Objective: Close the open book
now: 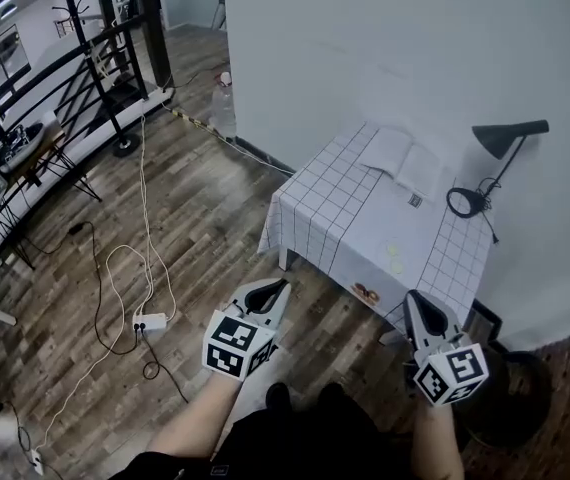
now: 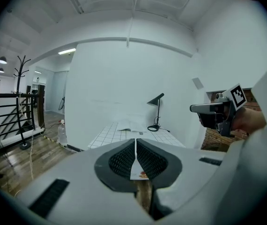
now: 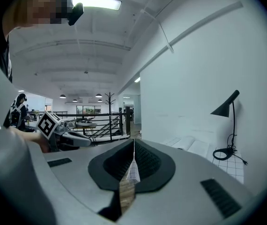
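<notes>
While the white open book (image 1: 405,163), print unreadable, lies on the grid-patterned table (image 1: 315,213), the grey left gripper (image 1: 270,293) and grey right gripper (image 1: 417,305), well apart from it, are clamped together on nothing.

No word, number or brand can be read in any view. The open book (image 1: 405,163), at the upper right of the head view on the checked table (image 1: 335,208), shows pale pages whose print is too small to make out. A small dark tag (image 1: 415,200) just beside it on the cloth is equally illegible. On the left gripper (image 1: 277,288) and the right gripper (image 1: 412,300), at the bottom of the frame, the square markers (image 1: 230,338) are black-and-white block patterns only, with no letters or digits.
</notes>
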`<state>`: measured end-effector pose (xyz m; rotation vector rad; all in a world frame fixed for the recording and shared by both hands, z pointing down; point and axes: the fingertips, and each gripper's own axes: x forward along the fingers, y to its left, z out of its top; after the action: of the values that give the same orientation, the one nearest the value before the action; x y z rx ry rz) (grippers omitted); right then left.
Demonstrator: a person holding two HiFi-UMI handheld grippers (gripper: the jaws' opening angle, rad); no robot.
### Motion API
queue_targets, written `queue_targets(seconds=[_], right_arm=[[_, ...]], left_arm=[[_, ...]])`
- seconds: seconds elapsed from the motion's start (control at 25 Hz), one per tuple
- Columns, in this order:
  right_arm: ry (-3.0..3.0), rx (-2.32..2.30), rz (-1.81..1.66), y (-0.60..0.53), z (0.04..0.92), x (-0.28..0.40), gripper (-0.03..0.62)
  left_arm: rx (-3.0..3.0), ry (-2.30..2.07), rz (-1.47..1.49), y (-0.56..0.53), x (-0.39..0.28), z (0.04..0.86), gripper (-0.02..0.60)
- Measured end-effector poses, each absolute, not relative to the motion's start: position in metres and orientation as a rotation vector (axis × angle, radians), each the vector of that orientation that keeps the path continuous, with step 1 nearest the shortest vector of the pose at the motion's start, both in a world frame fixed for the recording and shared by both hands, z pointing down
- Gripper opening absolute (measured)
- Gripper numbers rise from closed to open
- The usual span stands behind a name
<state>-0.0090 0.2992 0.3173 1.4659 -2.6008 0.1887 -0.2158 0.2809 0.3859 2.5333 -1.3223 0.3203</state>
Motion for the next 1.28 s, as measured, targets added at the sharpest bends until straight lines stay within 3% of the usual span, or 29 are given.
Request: queue_targets(seconds=[0.36,0.76,1.28], right_arm=[[-2.633,1.426,0.27,0.205,0.338,0.025,0.005],[-2.724,1.295,0.26,0.058,0.337,0.106,0.005],[-2.716,1.226,0.387,-0.022,0.383,0.148,0.005]], left_arm=[[2.494,-1.321,0.367,0.198,-0.179,0.405,0.018],[2.465,-1.403,0.393,0.061,-0.085,0.39,0.018],[2.427,-1.421,0.42,-0.031,-0.036,0.398,0.018]])
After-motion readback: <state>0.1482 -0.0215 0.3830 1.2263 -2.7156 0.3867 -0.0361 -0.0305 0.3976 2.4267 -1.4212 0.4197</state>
